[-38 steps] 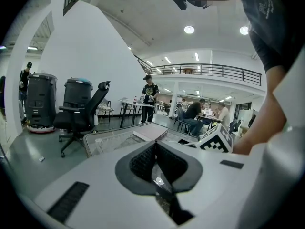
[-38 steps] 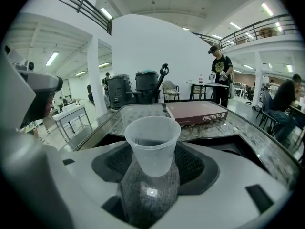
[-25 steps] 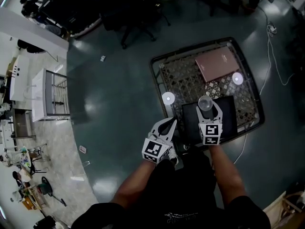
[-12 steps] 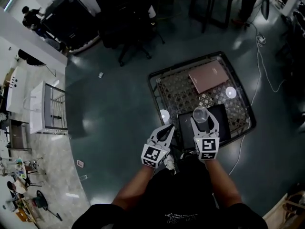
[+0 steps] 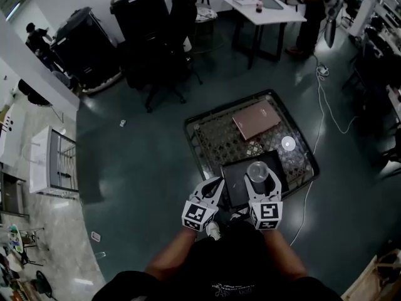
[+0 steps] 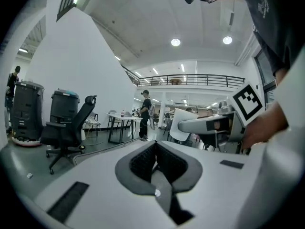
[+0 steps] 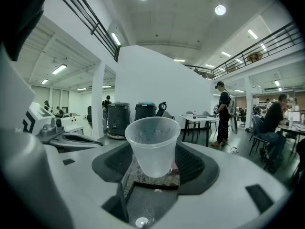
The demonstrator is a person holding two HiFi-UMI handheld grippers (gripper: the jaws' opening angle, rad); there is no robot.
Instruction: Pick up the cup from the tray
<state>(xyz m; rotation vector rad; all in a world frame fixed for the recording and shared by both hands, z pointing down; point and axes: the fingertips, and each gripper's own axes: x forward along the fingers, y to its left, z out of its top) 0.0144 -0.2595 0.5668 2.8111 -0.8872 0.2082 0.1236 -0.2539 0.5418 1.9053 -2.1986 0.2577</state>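
Observation:
A clear plastic cup (image 5: 257, 170) sits upright between the jaws of my right gripper (image 5: 259, 173), which is shut on it. It hangs over the black tray (image 5: 235, 184) on the low lattice-topped table (image 5: 210, 137). In the right gripper view the cup (image 7: 152, 146) fills the middle, pinched at its sides by the dark pads (image 7: 190, 163). My left gripper (image 5: 215, 185) is at the tray's left edge, shut, with nothing in it. In its own view the left gripper (image 6: 155, 149) has its pads meeting, and the right gripper's marker cube (image 6: 248, 101) shows at the right.
A pink notebook (image 5: 255, 119) lies on the table's far side, with a bright round spot (image 5: 288, 143) near its right edge. A white cable (image 5: 329, 108) runs over the floor at the right. Beyond stand an office chair (image 5: 160, 55), black bins (image 5: 135, 5) and a white desk (image 5: 260, 5).
The cup stays in my right gripper. Both grippers have drawn back toward my body, and the table now sits smaller in the head view, with more of the room showing beyond it.

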